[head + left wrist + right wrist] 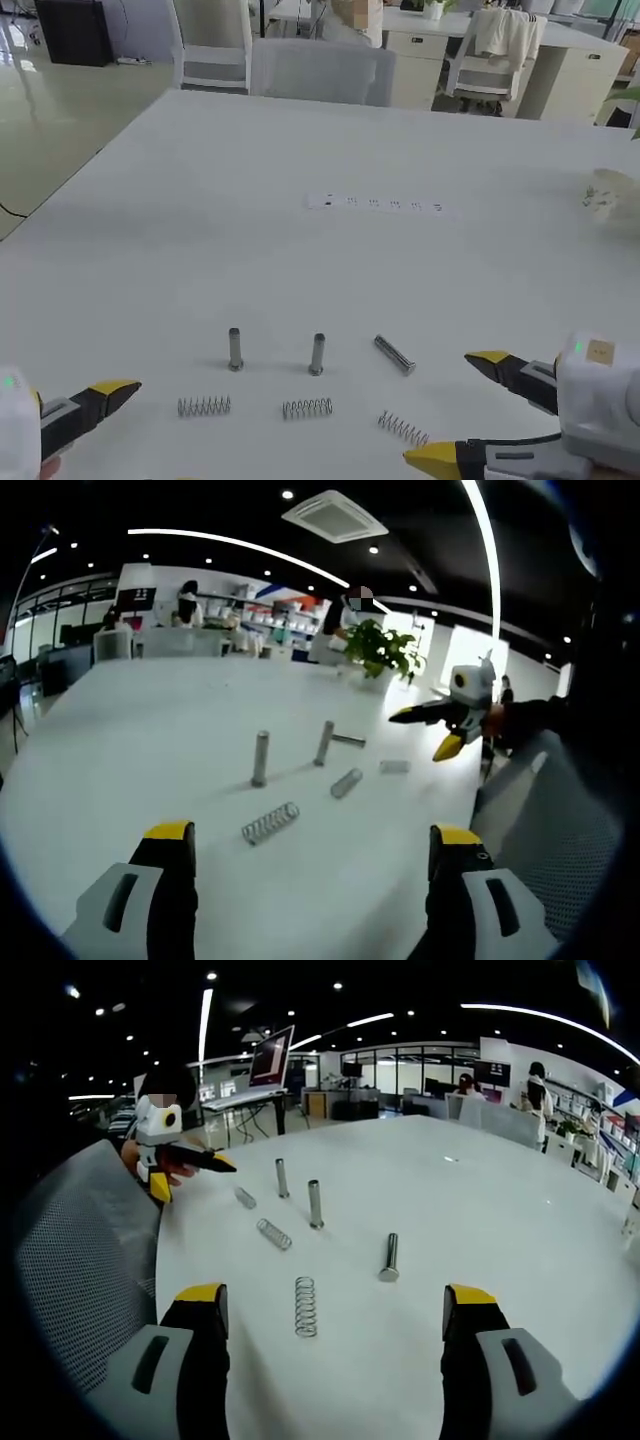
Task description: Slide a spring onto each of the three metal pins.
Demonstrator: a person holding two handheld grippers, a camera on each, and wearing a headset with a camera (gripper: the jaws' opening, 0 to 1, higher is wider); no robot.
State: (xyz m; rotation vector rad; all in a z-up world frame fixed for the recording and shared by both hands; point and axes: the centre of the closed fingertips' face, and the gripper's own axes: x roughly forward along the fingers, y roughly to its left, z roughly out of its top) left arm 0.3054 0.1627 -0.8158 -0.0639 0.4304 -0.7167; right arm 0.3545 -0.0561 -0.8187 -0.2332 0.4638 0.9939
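We hold the left gripper [312, 835] and right gripper [336, 1295] released, jaws wide and empty. Just ahead of the left gripper lies the left spring [270, 822], with the left pin [260, 758] upright beyond it. Ahead of the right gripper lies the right spring [305, 1306]; the right pin [389, 1257] lies flat beyond it. The middle pin [315, 1203] stands upright farther ahead.

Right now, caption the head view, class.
Two pins upright, one lying, three springs loose, left gripper and right gripper open.
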